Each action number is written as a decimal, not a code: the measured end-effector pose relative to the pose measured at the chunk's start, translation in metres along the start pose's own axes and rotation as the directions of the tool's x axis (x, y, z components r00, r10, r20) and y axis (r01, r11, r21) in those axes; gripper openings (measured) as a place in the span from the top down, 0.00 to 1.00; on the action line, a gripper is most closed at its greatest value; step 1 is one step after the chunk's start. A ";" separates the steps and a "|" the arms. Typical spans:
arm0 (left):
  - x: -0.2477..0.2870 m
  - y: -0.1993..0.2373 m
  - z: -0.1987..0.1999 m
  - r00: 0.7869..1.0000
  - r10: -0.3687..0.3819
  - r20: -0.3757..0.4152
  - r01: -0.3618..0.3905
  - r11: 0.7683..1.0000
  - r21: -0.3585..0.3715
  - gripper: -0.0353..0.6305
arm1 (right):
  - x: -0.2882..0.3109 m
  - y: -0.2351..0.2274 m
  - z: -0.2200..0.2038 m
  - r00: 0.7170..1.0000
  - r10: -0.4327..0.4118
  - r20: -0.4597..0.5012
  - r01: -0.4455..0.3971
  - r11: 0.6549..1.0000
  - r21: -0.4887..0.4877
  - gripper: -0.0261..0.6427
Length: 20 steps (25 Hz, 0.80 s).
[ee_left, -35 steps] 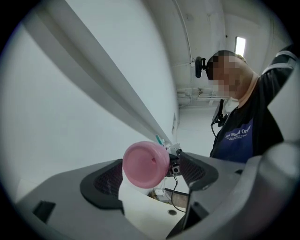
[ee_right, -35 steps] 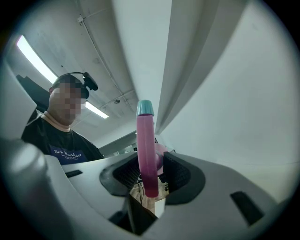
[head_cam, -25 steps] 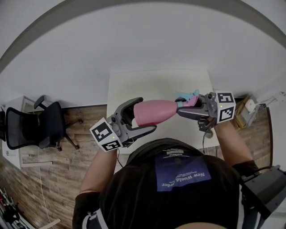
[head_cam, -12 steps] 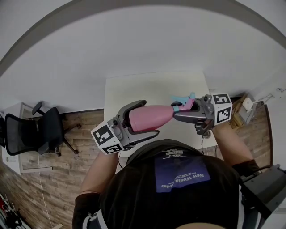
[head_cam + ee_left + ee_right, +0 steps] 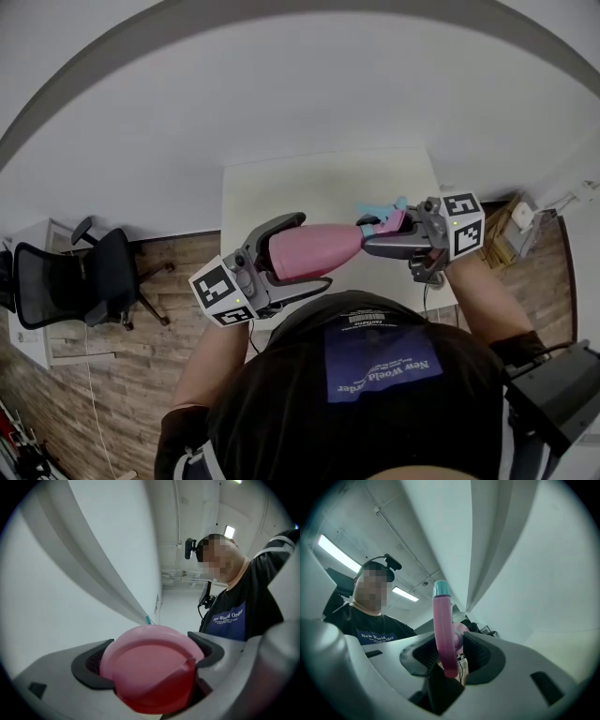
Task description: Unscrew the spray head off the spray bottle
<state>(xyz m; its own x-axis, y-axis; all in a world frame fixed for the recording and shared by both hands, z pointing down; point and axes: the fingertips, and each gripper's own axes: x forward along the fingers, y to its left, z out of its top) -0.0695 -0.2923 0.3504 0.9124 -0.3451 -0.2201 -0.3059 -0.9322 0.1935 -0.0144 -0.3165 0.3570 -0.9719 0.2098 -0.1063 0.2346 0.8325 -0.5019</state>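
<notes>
A pink spray bottle [image 5: 328, 246] lies level in the air over the white table [image 5: 281, 192], held between both grippers. My left gripper [image 5: 302, 249] is shut on its wide bottom end; in the left gripper view the round base [image 5: 150, 667] fills the gap between the dark pads [image 5: 89, 660]. My right gripper [image 5: 375, 234] is shut on the spray head [image 5: 382, 217], which is pink with a teal collar and trigger. In the right gripper view the pink head piece [image 5: 443, 630] stands upright between the pads, its teal tip [image 5: 440, 589] at the top.
A black office chair [image 5: 75, 281] stands on the wooden floor to the left. At the table's right end are a cardboard box and a white socket block [image 5: 520, 217]. The person's torso is close behind both grippers.
Over the first half second both grippers and the bottle shifted a little left and nearer the person. Since then they have kept still, with both grips unchanged.
</notes>
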 end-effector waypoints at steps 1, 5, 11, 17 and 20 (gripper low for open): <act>0.000 -0.001 -0.001 1.000 -0.003 -0.004 0.003 1.000 0.000 0.23 | 0.000 0.000 -0.001 1.000 0.003 -0.004 -0.003 1.000 0.001 0.75; 0.006 -0.013 -0.006 0.998 -0.065 -0.026 0.064 0.998 -0.011 0.19 | -0.001 0.000 -0.003 1.000 0.025 -0.004 -0.025 0.999 0.027 0.75; 0.007 -0.014 -0.002 0.995 -0.101 -0.015 0.100 0.995 -0.024 0.19 | 0.000 -0.001 -0.004 1.000 0.011 -0.009 -0.011 1.000 0.020 0.75; 0.007 -0.009 -0.008 0.996 -0.091 -0.025 0.090 0.995 -0.053 0.19 | -0.002 -0.003 -0.006 1.000 -0.003 -0.021 0.003 0.999 -0.042 0.75; 0.006 -0.007 -0.008 0.995 -0.096 -0.006 0.095 0.989 -0.111 0.19 | -0.002 -0.001 -0.006 1.000 -0.007 -0.017 0.005 0.996 -0.090 0.76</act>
<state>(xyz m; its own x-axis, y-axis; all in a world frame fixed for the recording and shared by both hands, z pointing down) -0.0599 -0.2875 0.3551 0.9391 -0.2533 -0.2324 -0.1857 -0.9428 0.2769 -0.0129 -0.3148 0.3626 -0.9731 0.2126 -0.0887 0.2300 0.8762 -0.4236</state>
